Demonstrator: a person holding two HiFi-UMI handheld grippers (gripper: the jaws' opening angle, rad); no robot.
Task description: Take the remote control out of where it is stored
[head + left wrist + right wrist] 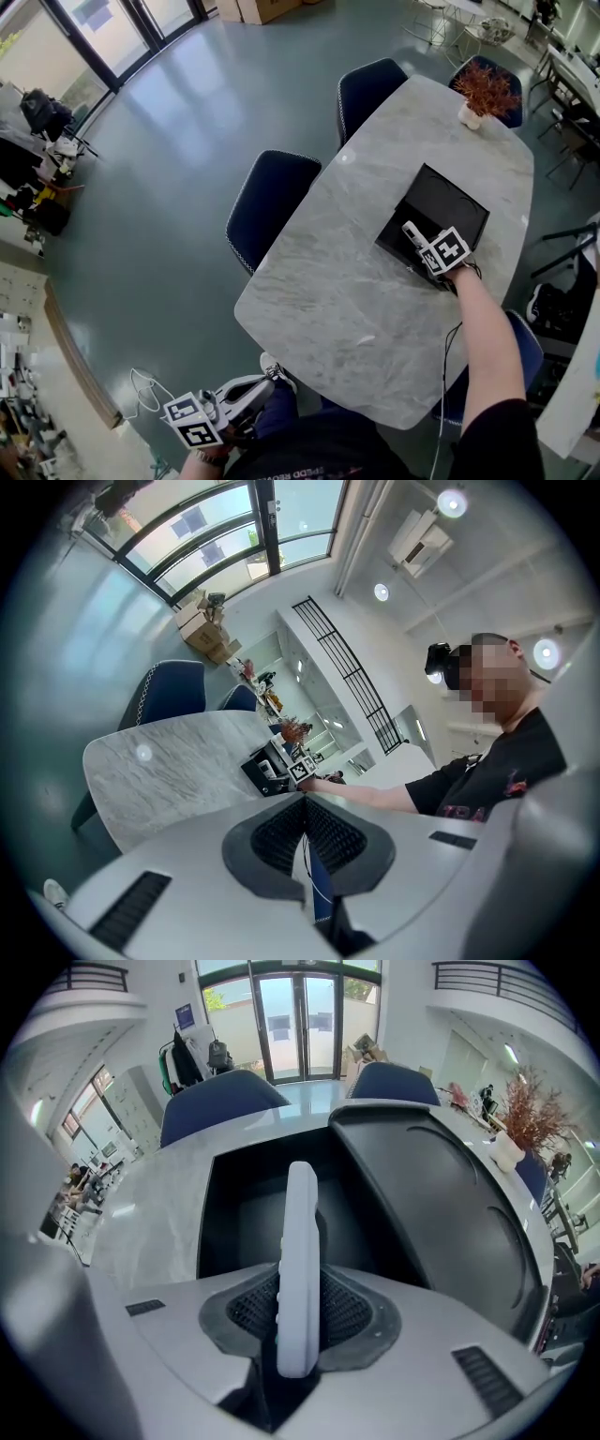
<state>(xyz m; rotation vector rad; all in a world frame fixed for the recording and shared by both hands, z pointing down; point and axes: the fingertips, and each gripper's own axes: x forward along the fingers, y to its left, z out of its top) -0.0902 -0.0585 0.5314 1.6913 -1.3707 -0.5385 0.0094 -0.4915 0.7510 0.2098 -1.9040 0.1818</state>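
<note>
A white remote control [300,1241] stands on edge between my right gripper's [300,1314] pads, which press on both its sides. It is held over the open black storage box [239,1208], whose lid [450,1213] lies back to the right. In the head view the right gripper [419,243] is at the near edge of the box [445,208] with the remote [410,231] pointing away from me. My left gripper [253,398] hangs low beside my body, off the table, and its pads [281,832] meet with nothing held.
The box sits on a grey marble table [328,291]. Blue chairs [272,202] [370,94] stand along its far side, another [525,352] on my right. A vase of red dried twigs [483,94] stands at the table's far end.
</note>
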